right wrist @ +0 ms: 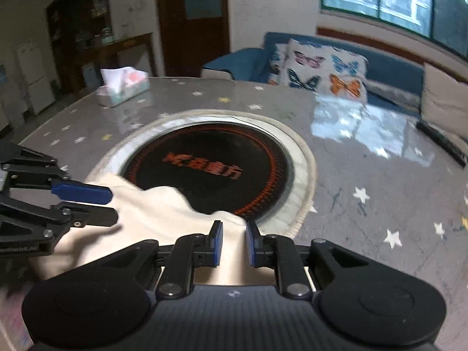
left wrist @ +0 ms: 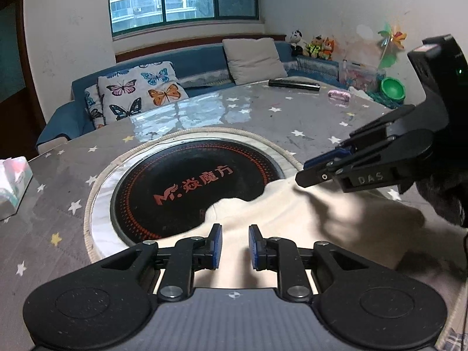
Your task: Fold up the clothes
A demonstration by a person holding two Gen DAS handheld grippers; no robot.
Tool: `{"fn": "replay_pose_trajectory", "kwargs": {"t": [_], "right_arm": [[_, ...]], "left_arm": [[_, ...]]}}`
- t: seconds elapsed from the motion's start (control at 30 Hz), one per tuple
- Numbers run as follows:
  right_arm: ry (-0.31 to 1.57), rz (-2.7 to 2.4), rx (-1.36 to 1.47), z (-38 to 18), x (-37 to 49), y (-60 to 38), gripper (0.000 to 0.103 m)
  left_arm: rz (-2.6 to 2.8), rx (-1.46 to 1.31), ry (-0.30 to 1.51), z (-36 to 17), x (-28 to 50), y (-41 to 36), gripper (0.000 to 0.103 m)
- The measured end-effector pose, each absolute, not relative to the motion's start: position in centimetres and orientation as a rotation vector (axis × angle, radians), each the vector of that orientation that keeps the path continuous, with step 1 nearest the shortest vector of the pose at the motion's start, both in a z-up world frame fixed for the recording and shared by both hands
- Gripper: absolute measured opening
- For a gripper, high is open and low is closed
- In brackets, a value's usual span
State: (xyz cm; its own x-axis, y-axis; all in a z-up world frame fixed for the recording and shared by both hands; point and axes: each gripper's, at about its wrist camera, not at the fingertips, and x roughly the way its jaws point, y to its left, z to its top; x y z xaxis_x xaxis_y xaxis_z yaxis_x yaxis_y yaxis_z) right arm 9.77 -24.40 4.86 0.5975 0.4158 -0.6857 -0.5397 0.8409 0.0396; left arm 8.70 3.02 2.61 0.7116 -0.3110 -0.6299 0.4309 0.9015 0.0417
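Observation:
A cream cloth (left wrist: 278, 219) (right wrist: 152, 213) lies rumpled on the near part of the table, and its far edge overlaps the round black hob. My left gripper (left wrist: 235, 244) (right wrist: 108, 204) hovers just over the cloth. Its blue pads stand a narrow gap apart, and cloth shows beneath them. My right gripper (right wrist: 234, 242) (left wrist: 302, 172) is also open by a small gap, its tips at a raised peak of the cloth's far edge. No cloth is clearly pinched between either pair of fingers.
A black round hob (left wrist: 190, 187) (right wrist: 216, 169) with red lettering is set into the grey star-patterned table (left wrist: 263, 117). A tissue box (left wrist: 11, 187) (right wrist: 122, 87) stands at the left edge, and a remote (left wrist: 294, 84) and a green bowl (left wrist: 393, 87) at the far side. A blue sofa (left wrist: 193, 61) lies behind.

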Motion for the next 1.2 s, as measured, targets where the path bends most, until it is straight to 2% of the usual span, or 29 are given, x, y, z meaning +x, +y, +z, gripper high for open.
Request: {"fn": "replay_pose_trajectory", "kwargs": {"t": [0.57,0.73,1.07,1.2], "right_arm": [[0.74,0.812,-0.309,4.5,0.8,-19.0,0.017],[0.693,0.833,-0.377,4.0,-1.8,-17.4,0.026],[0.716,0.695,-0.249,5.4,-2.4,-23.7,0.024],[0.739,0.597,-0.21,5.2,-2.0,-27.1,0.024]], "left_arm": [[-0.36,0.12,0.654,1.0,2.7,6.5,0.025],[-0.319,0.102,0.651,0.7,2.0,7.2,0.025],[-0.311,0.066,0.596,2.4,1.7,7.0,0.026],[-0.323,0.084,0.627,1.6,2.9,6.1,0.026]]}}
